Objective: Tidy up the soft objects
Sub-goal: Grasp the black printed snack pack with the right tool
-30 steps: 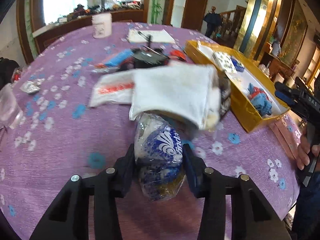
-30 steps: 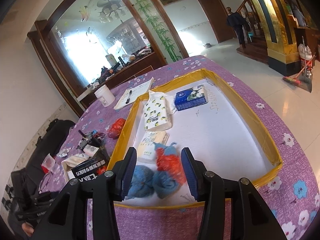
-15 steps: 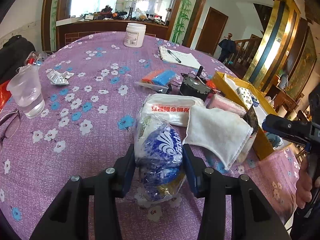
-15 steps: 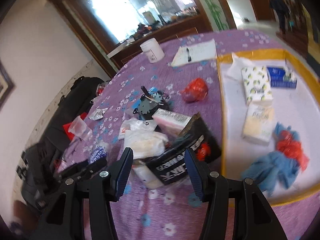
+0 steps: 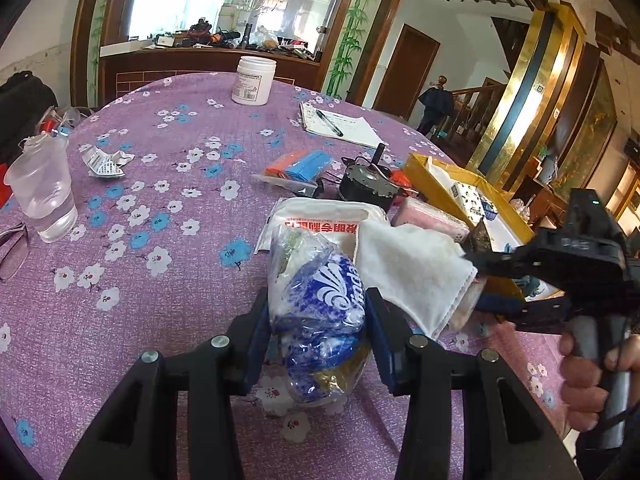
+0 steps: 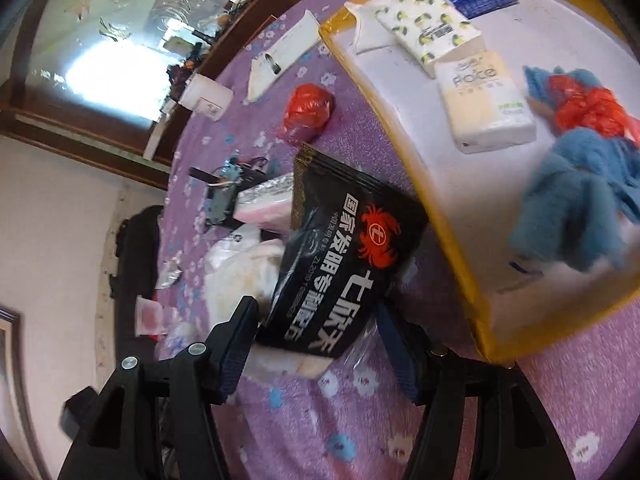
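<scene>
My left gripper [image 5: 317, 314] is shut on a crumpled blue-and-white plastic pack [image 5: 320, 292], held just above the purple flowered tablecloth. Right of it lies a white towel [image 5: 412, 272] on a pile of soft things. My right gripper [image 6: 316, 312] points down at that pile from the other side, its jaws opening. A black packet with a red crab [image 6: 344, 272] sits between its fingers, and the pads do not press on it. In the left wrist view the right gripper [image 5: 480, 280] reaches the towel's edge. The yellow-rimmed box [image 6: 452, 240] holds tissue packs, blue cloth [image 6: 576, 204] and a red bag.
A cup of water [image 5: 40, 192], a white jar [image 5: 254, 80], a notebook with a pen [image 5: 340, 128] and a small motor [image 5: 368, 184] stand on the table. A red bag [image 6: 308, 112] and a pink pack [image 5: 430, 220] lie near the box. A hand [image 5: 588, 380] grips the right handle.
My right gripper swung from over the box to the pile beside it, and its jaws widened around the black packet. The left gripper shifted with its pack, then stayed still.
</scene>
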A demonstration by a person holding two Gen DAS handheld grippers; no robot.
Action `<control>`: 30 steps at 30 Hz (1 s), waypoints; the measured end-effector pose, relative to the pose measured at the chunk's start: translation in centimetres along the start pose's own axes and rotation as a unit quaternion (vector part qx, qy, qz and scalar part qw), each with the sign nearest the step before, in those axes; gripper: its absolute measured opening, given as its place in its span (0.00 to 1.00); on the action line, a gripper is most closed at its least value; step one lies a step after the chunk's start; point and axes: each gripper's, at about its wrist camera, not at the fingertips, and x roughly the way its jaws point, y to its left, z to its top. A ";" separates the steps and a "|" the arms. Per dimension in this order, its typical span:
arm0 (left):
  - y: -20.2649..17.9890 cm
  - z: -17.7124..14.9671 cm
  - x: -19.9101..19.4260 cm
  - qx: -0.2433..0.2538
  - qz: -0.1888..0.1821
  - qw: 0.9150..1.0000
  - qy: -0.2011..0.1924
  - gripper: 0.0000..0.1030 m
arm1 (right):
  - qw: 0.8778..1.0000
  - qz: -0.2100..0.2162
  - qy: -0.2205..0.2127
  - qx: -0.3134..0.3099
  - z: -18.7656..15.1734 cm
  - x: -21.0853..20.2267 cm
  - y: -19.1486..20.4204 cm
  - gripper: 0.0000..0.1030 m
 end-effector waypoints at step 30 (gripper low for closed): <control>-0.1 0.0 0.1 0.005 0.001 1.000 0.000 0.43 | 0.876 -0.128 0.033 -0.465 -9.4 -2.1 5.1 0.67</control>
